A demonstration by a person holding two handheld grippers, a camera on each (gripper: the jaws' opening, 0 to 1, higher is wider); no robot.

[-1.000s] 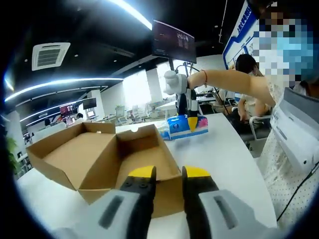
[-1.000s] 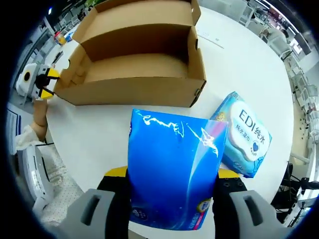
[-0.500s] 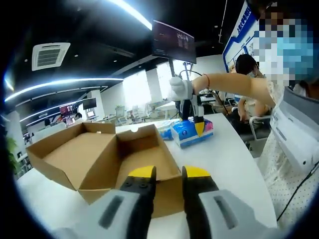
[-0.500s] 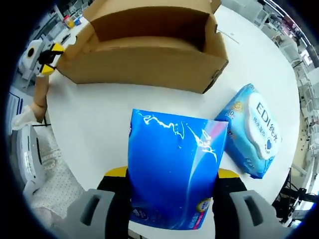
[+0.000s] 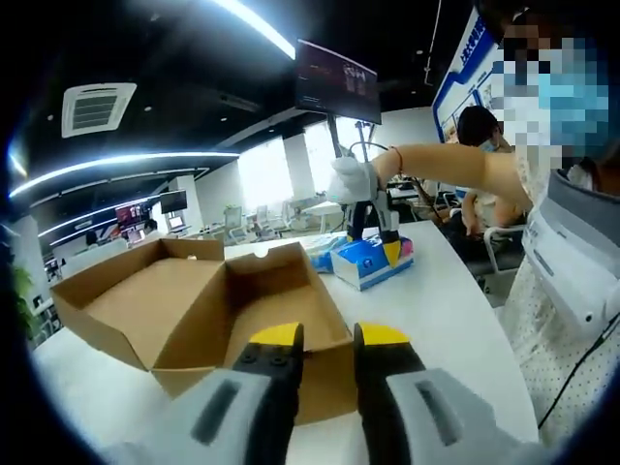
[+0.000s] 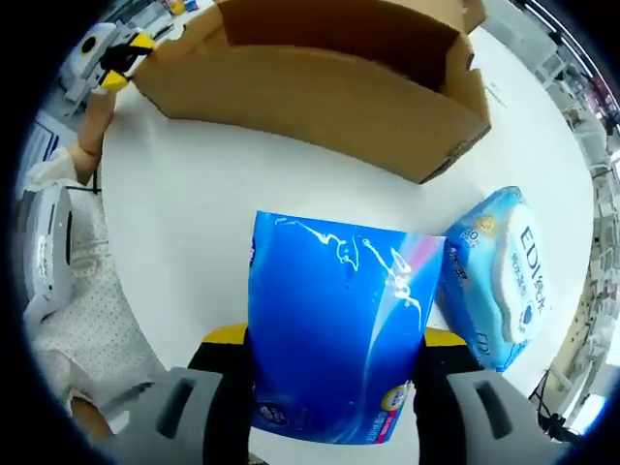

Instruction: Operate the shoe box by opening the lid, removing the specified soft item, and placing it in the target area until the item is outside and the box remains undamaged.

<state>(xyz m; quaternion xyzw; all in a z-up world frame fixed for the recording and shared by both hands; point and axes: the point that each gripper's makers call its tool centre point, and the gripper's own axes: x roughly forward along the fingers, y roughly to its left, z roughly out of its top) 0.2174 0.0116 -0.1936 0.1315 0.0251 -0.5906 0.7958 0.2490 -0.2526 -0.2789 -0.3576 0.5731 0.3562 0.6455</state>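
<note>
The shoe box [image 5: 203,310] stands open on the white table [image 5: 436,300], its lid folded back and, as far as the left gripper view shows, nothing left inside — so I'd say the opening and the lifting-out are done. The soft item, a glossy blue pack [image 6: 334,329], is out of the box and clamped between the jaws of the right gripper [image 6: 334,387]. In the left gripper view that pack [image 5: 373,262] looks to be low over the table or just touching it, near the far side, well apart from the box. What remains, by my reckoning, is only to settle it and let go.

Just beside the pack lies a second soft packet, pale blue with "EDI" printed on it [image 6: 499,286] — the two are close enough that they may be touching, and I'd watch that the blue pack doesn't land on top of it or shove it.

The left gripper [image 5: 325,339] hovers at the near corner of the box with its yellow-tipped jaws a little apart and nothing between them. The cardboard looks sound, no tears or crushed walls that I can see. Behind the table there are desks, chairs and another seated person [image 5: 480,131]; none of it is in the way.
</note>
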